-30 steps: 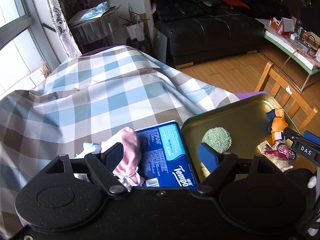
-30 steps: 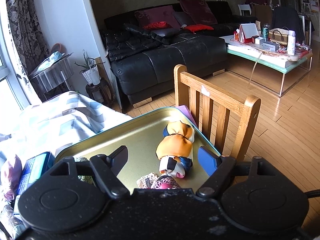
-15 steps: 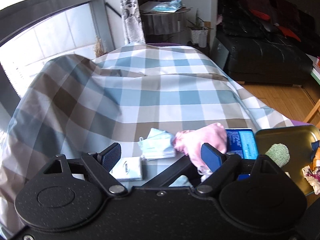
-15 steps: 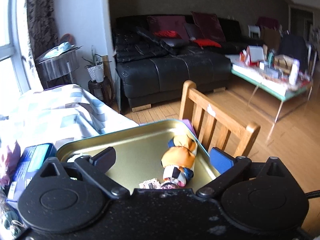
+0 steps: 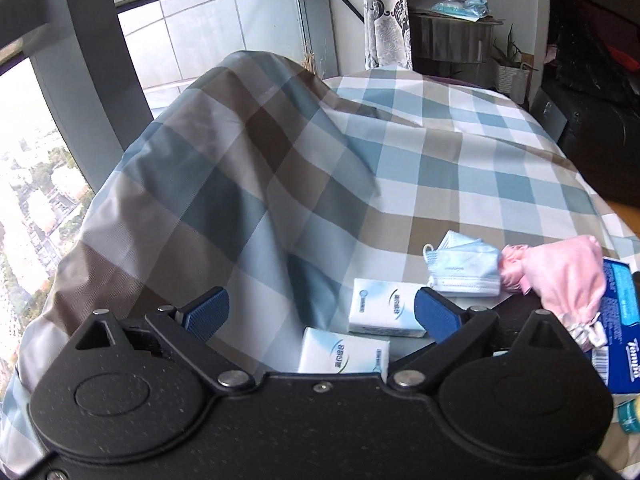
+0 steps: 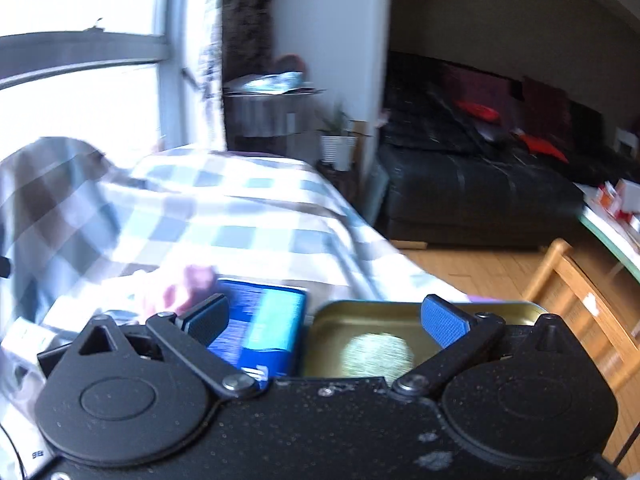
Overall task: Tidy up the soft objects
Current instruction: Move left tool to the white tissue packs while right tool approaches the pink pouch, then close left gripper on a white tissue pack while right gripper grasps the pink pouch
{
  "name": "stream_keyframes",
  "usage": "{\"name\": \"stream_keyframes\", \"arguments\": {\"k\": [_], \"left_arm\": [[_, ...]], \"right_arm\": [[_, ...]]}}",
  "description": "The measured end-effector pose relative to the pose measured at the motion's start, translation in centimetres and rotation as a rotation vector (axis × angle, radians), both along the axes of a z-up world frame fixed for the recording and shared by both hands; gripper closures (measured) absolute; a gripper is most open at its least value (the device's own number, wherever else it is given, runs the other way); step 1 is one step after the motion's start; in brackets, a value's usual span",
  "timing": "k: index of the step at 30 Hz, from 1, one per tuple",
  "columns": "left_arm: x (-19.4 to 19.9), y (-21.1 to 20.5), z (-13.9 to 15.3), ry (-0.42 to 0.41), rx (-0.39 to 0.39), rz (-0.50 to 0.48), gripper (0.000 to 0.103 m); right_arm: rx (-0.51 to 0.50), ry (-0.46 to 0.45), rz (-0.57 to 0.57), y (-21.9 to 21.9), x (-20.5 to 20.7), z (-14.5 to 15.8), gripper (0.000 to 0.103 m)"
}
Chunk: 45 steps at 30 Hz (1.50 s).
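In the left wrist view my left gripper (image 5: 322,314) is open and empty above the checked tablecloth (image 5: 340,152). Two white tissue packs (image 5: 384,314) (image 5: 344,354) lie between and just below its fingers. A blue face mask (image 5: 464,268) and a pink cloth pouch (image 5: 560,272) lie to the right, next to a blue Tempo tissue pack (image 5: 620,320). In the right wrist view my right gripper (image 6: 324,318) is open and empty over the Tempo pack (image 6: 260,328) and the gold tray (image 6: 400,312), which holds a green knitted ball (image 6: 378,354). The pink pouch (image 6: 180,288) is blurred.
A window (image 5: 60,160) borders the table at left. A black sofa (image 6: 480,184), a potted plant (image 6: 338,144) and a side table (image 6: 272,112) stand behind. A wooden chair (image 6: 580,300) stands right of the tray.
Both grippers have swung left. The left view moved from the tray and Tempo pack to the tissue packs and mask. The right view moved from the doll in the tray to the Tempo pack.
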State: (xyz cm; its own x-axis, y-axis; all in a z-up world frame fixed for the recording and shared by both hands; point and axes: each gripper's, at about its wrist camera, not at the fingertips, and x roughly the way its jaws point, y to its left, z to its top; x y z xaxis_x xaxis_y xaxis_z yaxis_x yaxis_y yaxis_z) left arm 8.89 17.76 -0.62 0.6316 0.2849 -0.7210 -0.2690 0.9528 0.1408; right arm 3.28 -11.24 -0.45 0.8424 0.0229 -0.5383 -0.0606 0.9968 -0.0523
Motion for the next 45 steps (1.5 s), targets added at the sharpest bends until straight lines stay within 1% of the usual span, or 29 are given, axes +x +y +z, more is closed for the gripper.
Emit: {"name": "stream_keyframes", "arguments": {"k": [7,11,21,25,32,34,36,41,45], "left_arm": [[-0.4,1.3,-3.5,0.087,-0.042,0.015,0.006],[-1.0,1.3,-4.6,0.104,-0.035,0.008,0.006],[-1.2,2.2,-5.9,0.129,-0.086,0.011,0.006],[-1.2,2.3,-6.1,0.131,-0.087,0.008,0.006],[-0.6,2.4,-6.7,0.148,-0.080,0.013,0.006],[-0.4,2.4,-6.8,0.144,-0.085,0.010,0.006],[0.0,2.5,-6.8,0.147,-0.090,0.009,0.006],[1.2,2.6,-6.7,0.163,-0.107,-0.005,0.006],[2.0,2.1,-6.9,0.170,-0.112,-0.028,0.006]], "right_arm": [[0.018,0.019,0.135,5.3,2.0,-0.2,0.000],[-0.001,0.043,0.182,7.6,3.9,-1.0,0.000],[-0.061,0.123,0.199,10.5,8.7,-4.6,0.000],[-0.089,0.124,0.198,11.2,9.4,-5.5,0.001],[-0.096,0.128,0.192,11.6,10.1,-6.3,0.001],[-0.098,0.139,0.200,11.8,10.3,-6.5,0.009],[-0.109,0.152,0.183,11.7,10.4,-6.8,0.027],[-0.057,0.158,0.177,10.9,10.8,-6.6,0.030],[-0.021,0.162,0.166,10.5,10.9,-6.4,0.031]]}}
